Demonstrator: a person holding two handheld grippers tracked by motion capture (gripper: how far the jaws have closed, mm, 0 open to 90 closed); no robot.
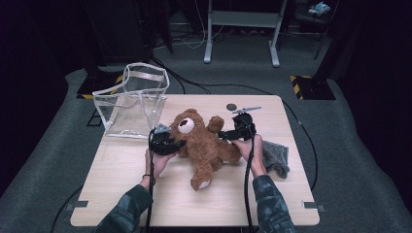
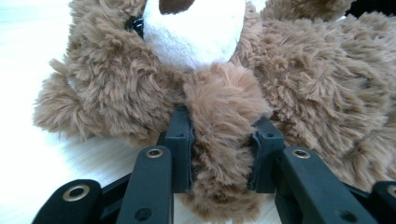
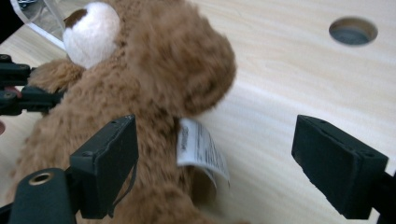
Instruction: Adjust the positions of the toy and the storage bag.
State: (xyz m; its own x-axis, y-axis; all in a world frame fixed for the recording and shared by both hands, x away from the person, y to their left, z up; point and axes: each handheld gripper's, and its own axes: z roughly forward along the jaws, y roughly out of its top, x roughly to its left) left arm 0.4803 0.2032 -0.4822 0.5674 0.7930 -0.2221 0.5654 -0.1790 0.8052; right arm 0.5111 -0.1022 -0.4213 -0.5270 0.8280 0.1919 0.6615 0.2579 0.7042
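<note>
A brown teddy bear [image 1: 204,143] lies on its back in the middle of the wooden table [image 1: 116,189], its white muzzle toward the back left. My left gripper [image 1: 167,141] is at the bear's left side, and its jaws are shut on one furry arm [image 2: 223,116]. My right gripper [image 1: 232,133] is at the bear's other side, its jaws wide open. In the right gripper view the bear's arm [image 3: 187,60] and a white sewn-in label [image 3: 201,149] lie just ahead of my right gripper [image 3: 219,163], and neither pad touches them.
A clear plastic bag [image 1: 133,99] stands open at the table's back left corner. A grey cloth [image 1: 276,158] lies near the right edge, beside the right hand. A round hole [image 1: 231,107] sits in the tabletop behind the bear.
</note>
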